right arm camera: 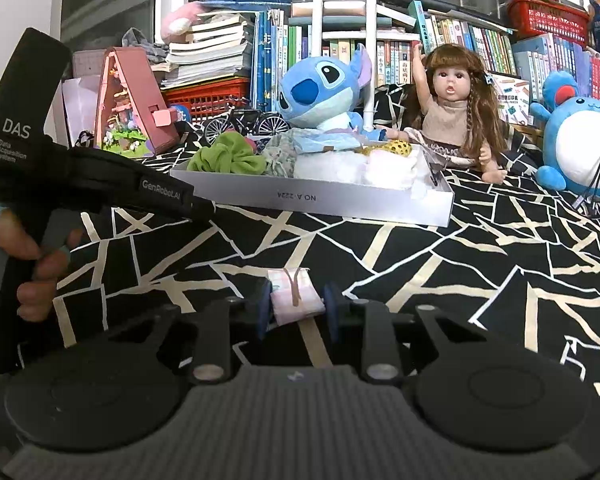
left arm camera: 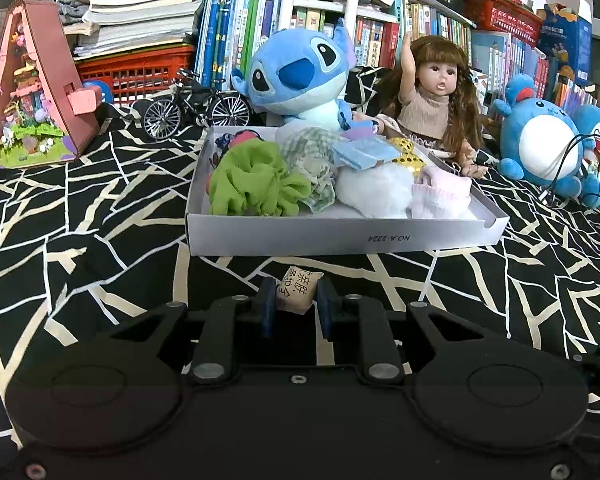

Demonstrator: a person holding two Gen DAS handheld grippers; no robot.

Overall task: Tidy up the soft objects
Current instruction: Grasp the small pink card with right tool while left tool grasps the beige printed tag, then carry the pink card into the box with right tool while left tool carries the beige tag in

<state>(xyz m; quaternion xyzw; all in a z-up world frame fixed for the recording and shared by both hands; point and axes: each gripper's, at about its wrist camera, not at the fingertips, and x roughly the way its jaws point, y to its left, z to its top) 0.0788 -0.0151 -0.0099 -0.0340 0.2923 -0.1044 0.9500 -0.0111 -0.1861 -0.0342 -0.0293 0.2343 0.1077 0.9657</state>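
Between the left gripper's (left arm camera: 295, 306) blue pads sits a small cream packet (left arm camera: 296, 290) printed with dark characters; the jaws are closed tight on it, just above the black cloth (left arm camera: 80, 208) with its pale crack lines. The right gripper (right arm camera: 299, 307) has its jaws likewise clamped on a pink-and-white pad (right arm camera: 294, 295) with a brown strap across it, low over the same cloth. Beyond both lies a shallow white box (left arm camera: 340, 234), near the packet, filled with soft things: a green scrunchie (left arm camera: 256, 182), a grey-green cloth (left arm camera: 312, 156), a folded blue piece (left arm camera: 366, 152), a white fluffy lump (left arm camera: 374, 188), pink socks (left arm camera: 440, 196) and a yellow sequinned item (left arm camera: 410, 156). Behind the box sit a blue plush (left arm camera: 300, 76) and a doll (left arm camera: 436, 100) with one arm raised; a round blue plush (left arm camera: 544, 140) is further right. Left of the box stand a toy bicycle (left arm camera: 196, 104) and a pink toy house (left arm camera: 32, 92). Books (left arm camera: 236, 28) fill the shelves behind. In the right wrist view, a hand (right arm camera: 40, 268) grips the left gripper's black handle.
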